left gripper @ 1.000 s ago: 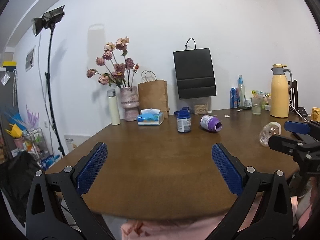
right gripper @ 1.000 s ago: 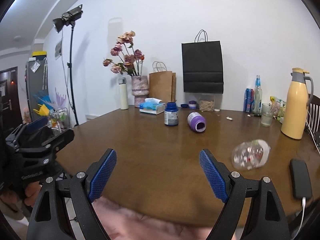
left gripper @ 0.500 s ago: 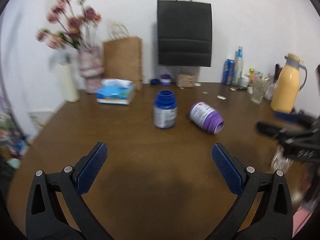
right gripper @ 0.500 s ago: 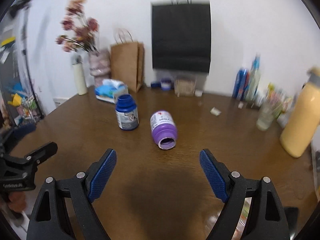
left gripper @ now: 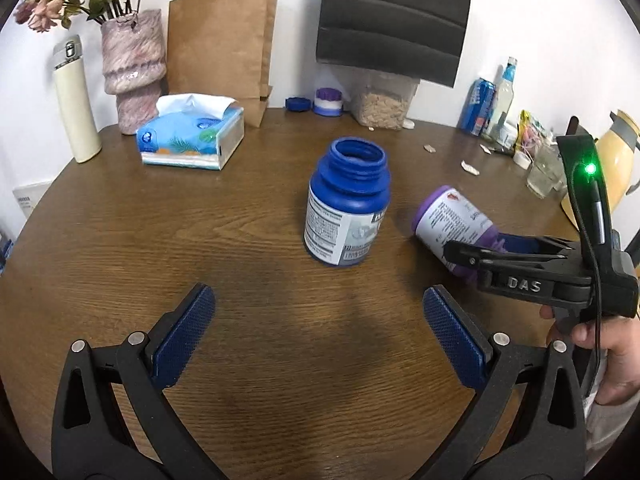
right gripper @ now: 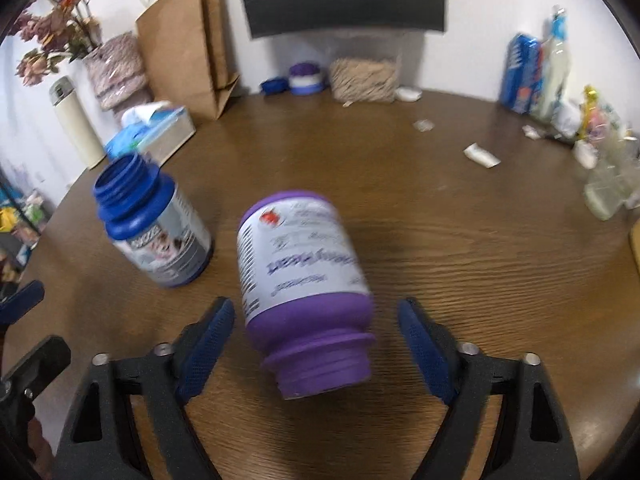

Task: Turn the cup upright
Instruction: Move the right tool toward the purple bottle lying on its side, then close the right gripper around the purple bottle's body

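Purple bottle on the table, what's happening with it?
A person holds a gripper in each hand. The right gripper is open, its fingers either side of the purple bottle, which lies on its side on the wooden table; no contact visible yet. The left gripper is open and empty, facing the upright blue bottle.

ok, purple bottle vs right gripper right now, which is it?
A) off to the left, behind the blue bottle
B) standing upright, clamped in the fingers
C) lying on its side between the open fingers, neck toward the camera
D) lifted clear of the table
C: the purple bottle lies on its side on the table, neck toward the camera, between the open pads of the right gripper, not clamped.
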The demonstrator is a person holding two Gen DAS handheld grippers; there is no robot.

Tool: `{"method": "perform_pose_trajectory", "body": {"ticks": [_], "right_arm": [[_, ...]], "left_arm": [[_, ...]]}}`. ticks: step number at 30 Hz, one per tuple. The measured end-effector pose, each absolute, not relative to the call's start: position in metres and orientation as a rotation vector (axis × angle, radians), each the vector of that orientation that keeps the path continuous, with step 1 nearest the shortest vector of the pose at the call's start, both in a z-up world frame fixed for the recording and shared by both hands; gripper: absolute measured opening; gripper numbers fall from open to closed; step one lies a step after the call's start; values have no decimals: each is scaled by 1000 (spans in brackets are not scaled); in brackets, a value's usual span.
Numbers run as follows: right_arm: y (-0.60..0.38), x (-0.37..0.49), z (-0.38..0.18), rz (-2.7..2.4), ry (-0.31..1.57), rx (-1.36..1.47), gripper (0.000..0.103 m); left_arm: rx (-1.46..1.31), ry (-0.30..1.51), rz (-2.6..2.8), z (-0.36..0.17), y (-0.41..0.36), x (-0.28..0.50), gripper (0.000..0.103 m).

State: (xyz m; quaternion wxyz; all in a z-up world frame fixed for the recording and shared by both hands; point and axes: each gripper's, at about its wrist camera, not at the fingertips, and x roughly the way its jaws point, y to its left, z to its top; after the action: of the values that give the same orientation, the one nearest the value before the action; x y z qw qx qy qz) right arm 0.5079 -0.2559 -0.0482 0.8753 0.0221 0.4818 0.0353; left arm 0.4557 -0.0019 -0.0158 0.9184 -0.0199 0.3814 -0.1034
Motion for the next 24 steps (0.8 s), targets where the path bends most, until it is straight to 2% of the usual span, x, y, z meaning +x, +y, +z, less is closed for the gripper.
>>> {"method": "perform_pose_trajectory", "body": {"ticks": [6, 16, 18, 19, 20, 23, 24], "right_arm": [[-240, 485, -43, 92, 986, -18, 69], [-182, 334, -33, 399, 974, -61, 70], [-179, 318, -33, 441, 967, -75, 70], [-178, 312, -33, 446, 958, -96, 70], [-178, 309, -33, 457, 953, -107, 70], [-182, 301, -32, 485, 952, -113, 70], [-183, 298, -31, 497, 944, -116, 70]], "left_arm": [[30, 764, -232, -10, -16, 439, 101], [7, 782, -411, -7, -34, 385, 100], [-21, 816, -469, -12, -41, 381, 92], [-30, 836, -489, -16, -45, 380, 83], [-27, 846, -489, -19, -48, 379, 66], [-29, 869, -507, -24, -56, 376, 48], [-32, 871, -512, -23, -57, 375, 46]]}}
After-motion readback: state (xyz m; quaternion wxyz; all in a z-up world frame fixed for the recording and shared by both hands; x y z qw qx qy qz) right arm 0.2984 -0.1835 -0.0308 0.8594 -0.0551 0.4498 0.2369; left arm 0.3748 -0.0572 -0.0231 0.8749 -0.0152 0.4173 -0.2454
